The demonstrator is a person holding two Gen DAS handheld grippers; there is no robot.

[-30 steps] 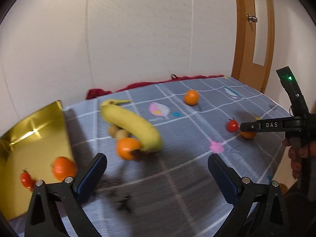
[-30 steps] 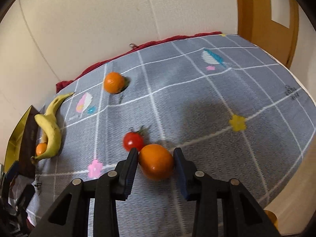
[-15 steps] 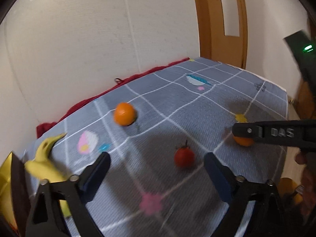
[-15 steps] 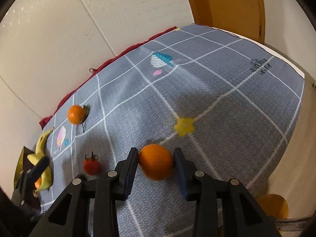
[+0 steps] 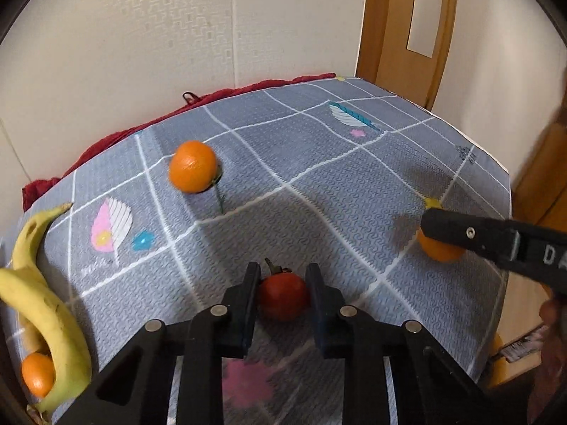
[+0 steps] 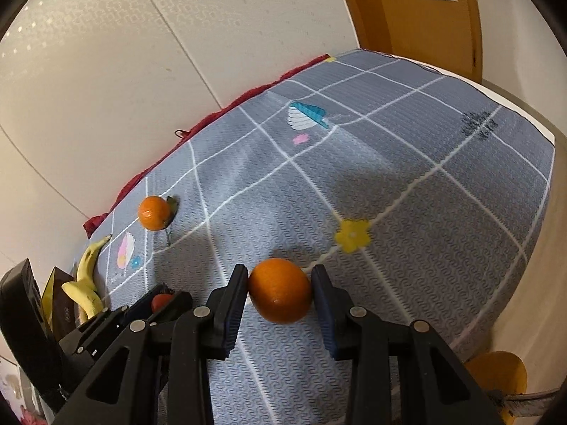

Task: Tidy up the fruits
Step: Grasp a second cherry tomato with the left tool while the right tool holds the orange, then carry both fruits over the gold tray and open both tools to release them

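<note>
Pale textured wall [image 5: 141,35] behind a grey checked tablecloth [image 5: 319,184]; wooden door [image 5: 407,24] at right.

Table under a grey cloth [image 5: 319,191] with a white grid and printed leaves and flowers; a dark red cloth [image 5: 106,141] shows along its far edge by the wall. Lying on the grey cloth: a loose orange [image 5: 192,166] toward the back, a banana [image 5: 46,304] at the left edge with a small orange [image 5: 37,377] tucked against its curve, a red tomato [image 5: 282,294] near the front, another orange [image 6: 280,290] to the right.
</note>
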